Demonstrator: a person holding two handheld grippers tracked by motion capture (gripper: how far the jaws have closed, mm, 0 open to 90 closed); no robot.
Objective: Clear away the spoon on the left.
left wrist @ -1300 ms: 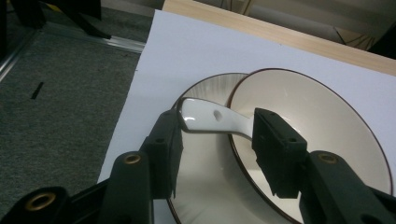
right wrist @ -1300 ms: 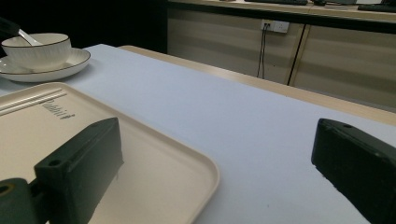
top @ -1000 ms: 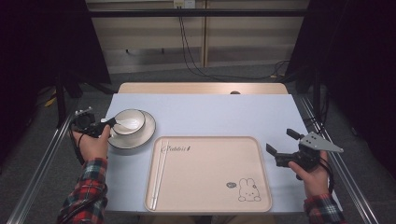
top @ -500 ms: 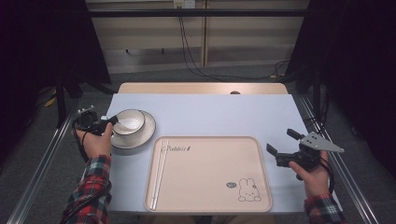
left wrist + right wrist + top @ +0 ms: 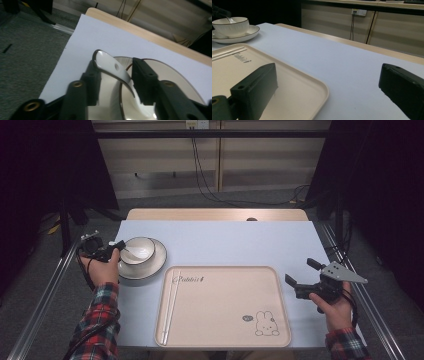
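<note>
Pale blue tabletop [image 5: 225,245] carries everything. Left gripper [image 5: 113,77] has just been closing, its fingers [image 5: 143,80] flanking the white spoon [image 5: 112,68] handle without clearly pressing it, over the bowl [image 5: 137,251]. Right gripper [image 5: 302,272] gapes empty beside the tray [image 5: 225,342].

light: overhead, even on the table [image 5: 225,242], surroundings dark | shadows: soft, short beside the bowl [image 5: 137,250] | glare: faint sheen on the spoon [image 5: 110,67] | focus: high view sharp; left tongs [image 5: 113,82] and right tongs [image 5: 324,87] blurred up close
</note>
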